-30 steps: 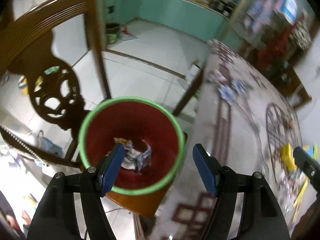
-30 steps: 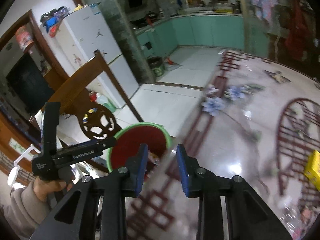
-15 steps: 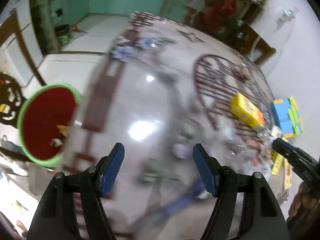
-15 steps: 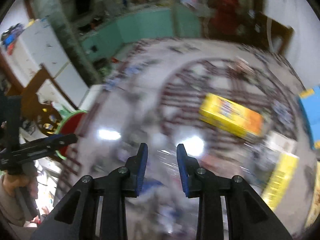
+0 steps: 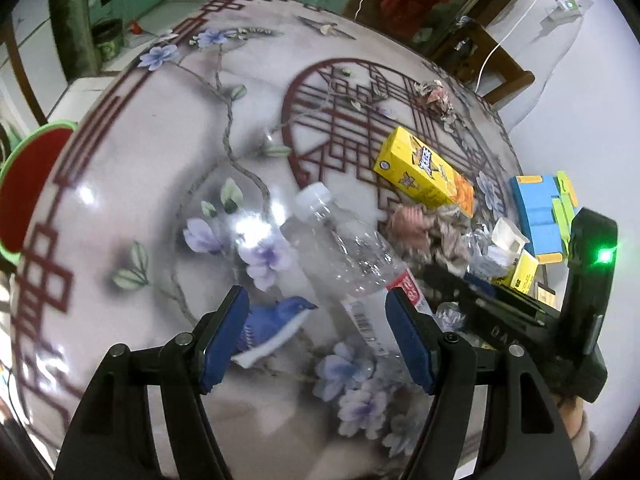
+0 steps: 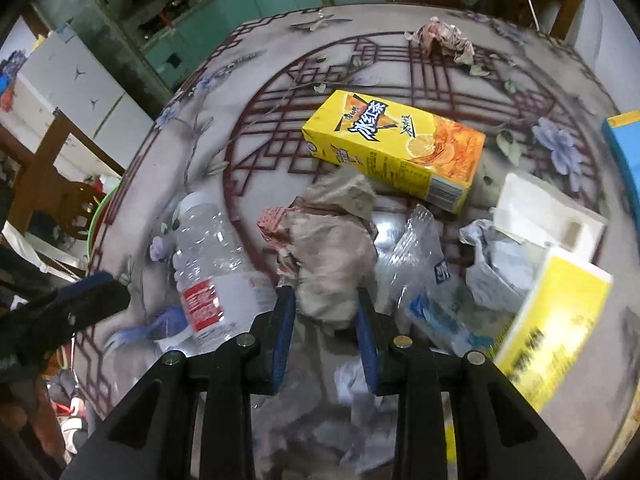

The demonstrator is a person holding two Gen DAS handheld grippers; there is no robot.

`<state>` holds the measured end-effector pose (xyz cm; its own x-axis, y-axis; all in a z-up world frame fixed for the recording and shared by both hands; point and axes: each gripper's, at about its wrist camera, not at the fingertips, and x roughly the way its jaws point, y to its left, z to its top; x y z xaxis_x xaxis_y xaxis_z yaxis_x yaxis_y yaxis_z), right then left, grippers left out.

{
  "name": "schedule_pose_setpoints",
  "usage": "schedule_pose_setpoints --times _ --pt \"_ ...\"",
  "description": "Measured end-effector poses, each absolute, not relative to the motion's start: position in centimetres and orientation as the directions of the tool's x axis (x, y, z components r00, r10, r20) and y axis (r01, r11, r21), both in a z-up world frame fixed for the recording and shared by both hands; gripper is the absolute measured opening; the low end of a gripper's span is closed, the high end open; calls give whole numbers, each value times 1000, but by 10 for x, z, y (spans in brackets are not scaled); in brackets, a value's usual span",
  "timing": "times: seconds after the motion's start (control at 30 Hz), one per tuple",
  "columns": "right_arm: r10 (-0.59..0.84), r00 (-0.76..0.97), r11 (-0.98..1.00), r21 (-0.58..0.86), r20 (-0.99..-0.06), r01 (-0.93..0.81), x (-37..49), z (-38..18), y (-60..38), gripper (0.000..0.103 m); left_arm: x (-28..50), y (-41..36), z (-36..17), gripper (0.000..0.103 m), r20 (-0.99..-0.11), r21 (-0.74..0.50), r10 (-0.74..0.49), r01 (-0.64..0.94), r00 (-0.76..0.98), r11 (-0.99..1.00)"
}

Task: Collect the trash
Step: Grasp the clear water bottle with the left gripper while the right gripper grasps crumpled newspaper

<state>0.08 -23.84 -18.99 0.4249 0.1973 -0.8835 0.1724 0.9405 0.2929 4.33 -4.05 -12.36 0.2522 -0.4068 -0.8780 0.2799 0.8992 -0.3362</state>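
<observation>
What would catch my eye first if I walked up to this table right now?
Probably the bright yellow drink carton lying flat in the middle of the flower-patterned table, with a heap of crumpled paper just in front of it. Left of that heap a clear plastic bottle lies on its side, and a red bucket with a green rim peeks past the table's left edge.

Your left claw [image 5: 318, 330] is black plastic with blue pads [image 5: 224, 332] and silver screws. Same build on your right claw [image 6: 326, 330], and its body glows with a green light.
</observation>
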Motion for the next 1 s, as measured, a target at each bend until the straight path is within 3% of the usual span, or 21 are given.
schedule_pose_setpoints --times 0.03,0.2,0.5,0.63,1.0 --pt "211 437 935 311 -875 172 2 -192 -241 16 42 -43 -125 70 -881 -338 -403 267 249 903" --pt "234 511 928 347 -827 137 -4 -172 -253 12 39 -59 -138 70 -889 -374 -414 207 198 904" --pt "155 623 931 325 -766 168 -23 -122 -286 12 37 -101 -167 70 -887 -427 -448 166 110 889" --pt "142 627 929 322 -766 183 -28 -116 -297 12 37 -106 -174 62 -878 -451 -467 147 107 880" --pt "168 652 925 347 -739 155 -31 -104 -289 12 40 -86 -128 55 -859 -389 -449 259 244 884"
